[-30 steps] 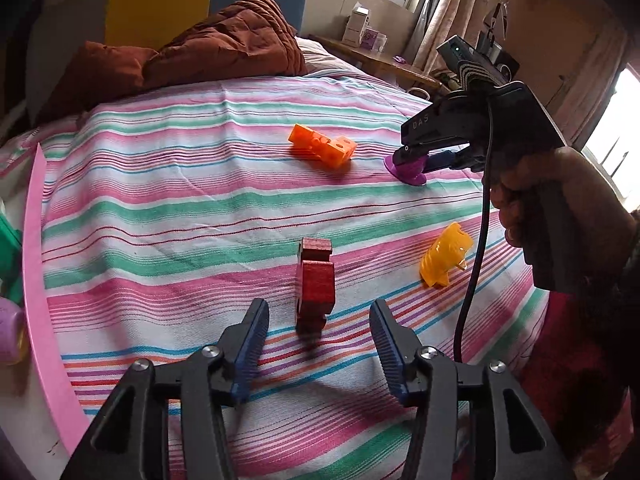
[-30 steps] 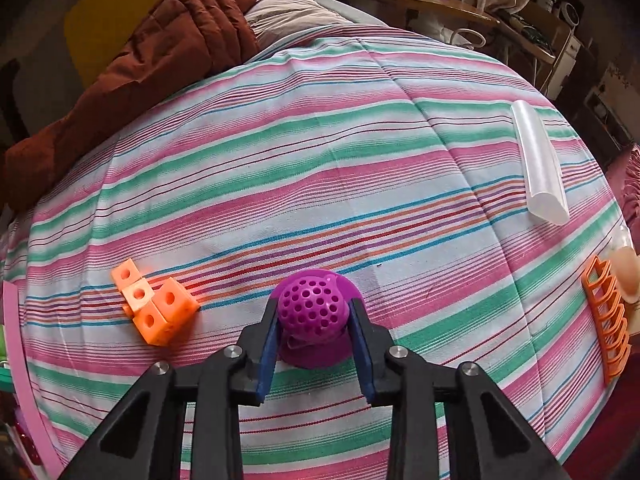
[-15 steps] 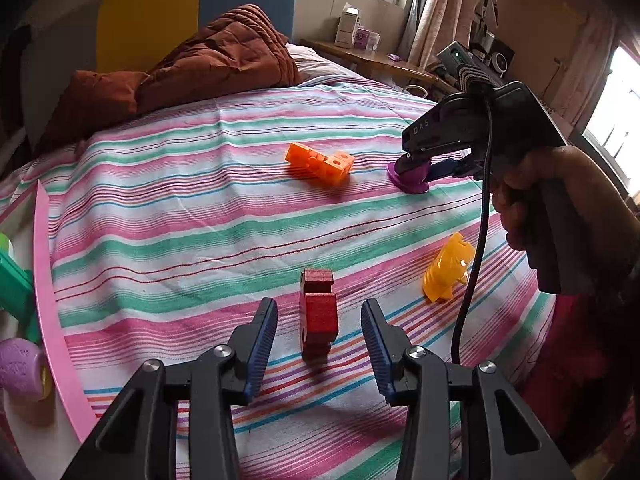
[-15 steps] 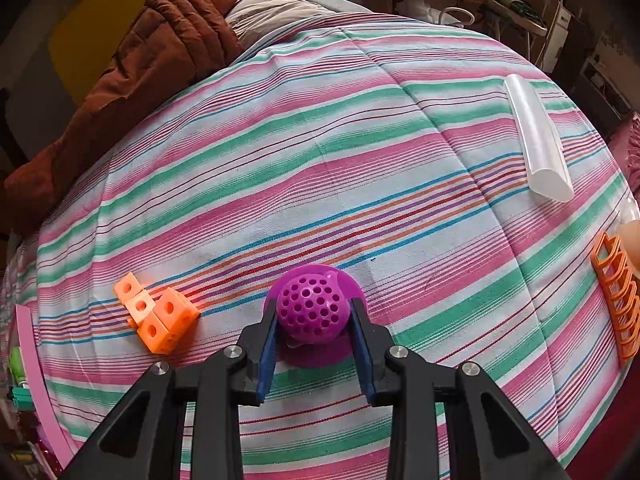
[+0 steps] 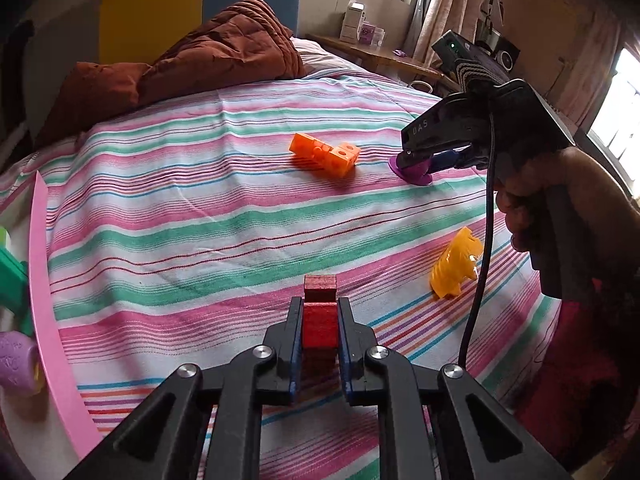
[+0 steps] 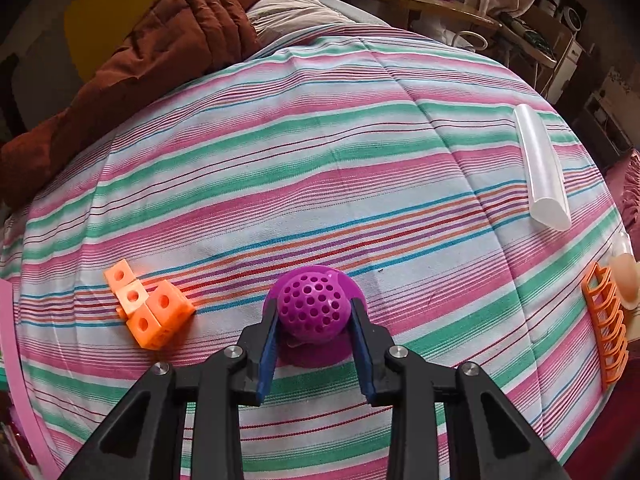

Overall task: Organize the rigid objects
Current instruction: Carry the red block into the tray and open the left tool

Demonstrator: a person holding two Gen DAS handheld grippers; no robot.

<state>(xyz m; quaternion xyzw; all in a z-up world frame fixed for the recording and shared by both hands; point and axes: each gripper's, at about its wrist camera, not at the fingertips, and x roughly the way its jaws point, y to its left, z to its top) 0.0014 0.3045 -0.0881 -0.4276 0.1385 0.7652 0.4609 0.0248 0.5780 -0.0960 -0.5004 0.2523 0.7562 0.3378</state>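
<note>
Left tongs just closed on red block | right tongs clamp purple ball

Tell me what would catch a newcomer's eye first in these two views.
First, the pink and green striped bedsheet that fills both views. Then the two grips: the left gripper has just closed on a dark red block near the sheet's front edge, and the right gripper clamps a purple perforated ball toy. Orange linked cubes lie just left of the ball.
</note>
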